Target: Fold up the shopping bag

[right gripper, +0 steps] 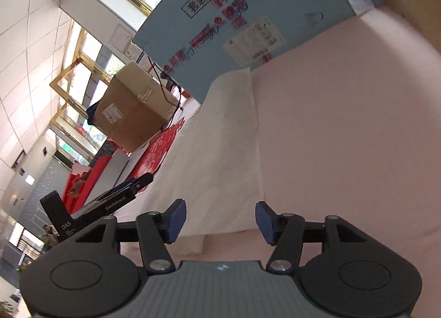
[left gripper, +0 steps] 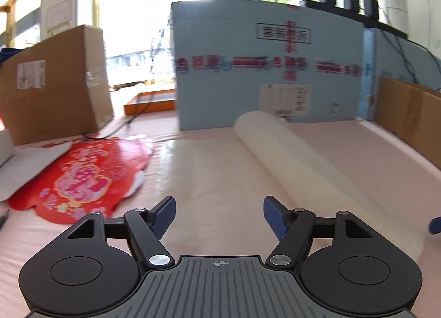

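A pale white shopping bag (left gripper: 270, 152) lies flat along the pink table cover (left gripper: 193, 235), with a rounded fold at its far end by the blue box. My left gripper (left gripper: 219, 208) hovers open over the bag's near part, with nothing between its blue pads. In the right wrist view the same bag (right gripper: 220, 139) stretches away as a long strip, its near edge under my right gripper (right gripper: 220, 209). That gripper is open too and holds nothing. The left gripper's black body (right gripper: 110, 199) shows at the bag's left side.
A large light-blue box (left gripper: 270, 64) stands behind the bag. A brown carton (left gripper: 55, 84) and a red decorated sheet (left gripper: 82, 174) lie at the left, an orange tray (left gripper: 150, 103) behind them. Flat cardboard (left gripper: 408, 119) lines the right edge.
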Available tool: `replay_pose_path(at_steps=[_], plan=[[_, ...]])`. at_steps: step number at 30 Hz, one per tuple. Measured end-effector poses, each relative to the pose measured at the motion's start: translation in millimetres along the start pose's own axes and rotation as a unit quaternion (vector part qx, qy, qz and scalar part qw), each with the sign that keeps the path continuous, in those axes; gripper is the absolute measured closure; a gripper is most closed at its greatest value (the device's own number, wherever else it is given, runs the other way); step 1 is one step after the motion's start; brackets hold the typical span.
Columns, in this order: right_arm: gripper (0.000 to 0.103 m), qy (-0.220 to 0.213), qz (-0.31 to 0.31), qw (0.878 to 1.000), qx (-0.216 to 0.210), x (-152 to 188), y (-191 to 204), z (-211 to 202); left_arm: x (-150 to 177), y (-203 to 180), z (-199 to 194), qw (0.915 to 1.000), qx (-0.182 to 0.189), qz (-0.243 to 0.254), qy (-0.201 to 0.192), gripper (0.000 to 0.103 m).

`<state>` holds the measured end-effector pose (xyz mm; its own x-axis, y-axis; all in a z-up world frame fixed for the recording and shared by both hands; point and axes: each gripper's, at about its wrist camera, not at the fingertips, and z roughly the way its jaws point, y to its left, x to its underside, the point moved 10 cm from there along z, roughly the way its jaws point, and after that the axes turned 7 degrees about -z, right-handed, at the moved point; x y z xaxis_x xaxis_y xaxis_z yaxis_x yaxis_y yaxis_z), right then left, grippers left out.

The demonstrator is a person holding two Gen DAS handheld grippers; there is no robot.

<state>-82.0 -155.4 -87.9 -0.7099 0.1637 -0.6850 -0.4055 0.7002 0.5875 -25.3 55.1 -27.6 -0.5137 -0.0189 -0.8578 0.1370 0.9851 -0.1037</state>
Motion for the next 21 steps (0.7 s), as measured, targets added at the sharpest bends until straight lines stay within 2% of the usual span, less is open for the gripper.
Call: replay_pose_path(at_steps=[1,3,5,8,11,16,19,21], plan=[[0.045,0.014,0.007,1.000,-0.015,5.5,3.8,3.7,4.5,-7.4,5.8,0.9998,0.012,0.008,0.012,0.025],[0.044,0.042,0.020,0.998,-0.041,15.3,12.3,12.5,13.3,-12.6,18.1,0.9991,0.003,0.025,0.035,0.024],[0.045,0.050,0.027,0.997,-0.054,18.6,18.1,21.4,20.2,-10.8,26.9,0.9978,-0.012,0.029,0.059,0.017],[0.045,0.028,0.041,0.998,-0.042,11.3,17.6,30.4,24.0,-7.4,30.7,0.9978,-0.012,0.014,0.064,0.008],[0.045,-0.004,0.057,0.998,-0.032,-2.2,14.6,35.0,25.3,-4.7,32.3,0.9977,-0.012,0.005,0.066,0.006],[0.050,-0.053,0.053,0.997,0.023,-16.6,3.7,37.5,26.1,-4.0,32.5,0.9977,-0.016,0.006,0.066,0.004],[0.099,-0.073,0.035,0.995,0.050,-20.2,-3.2,36.6,26.3,-3.7,32.3,0.9976,-0.018,0.007,0.066,0.004],[0.101,-0.101,0.023,0.992,0.073,-26.2,-10.8,27.6,26.2,-3.1,32.3,0.9976,-0.017,0.007,0.067,0.003]])
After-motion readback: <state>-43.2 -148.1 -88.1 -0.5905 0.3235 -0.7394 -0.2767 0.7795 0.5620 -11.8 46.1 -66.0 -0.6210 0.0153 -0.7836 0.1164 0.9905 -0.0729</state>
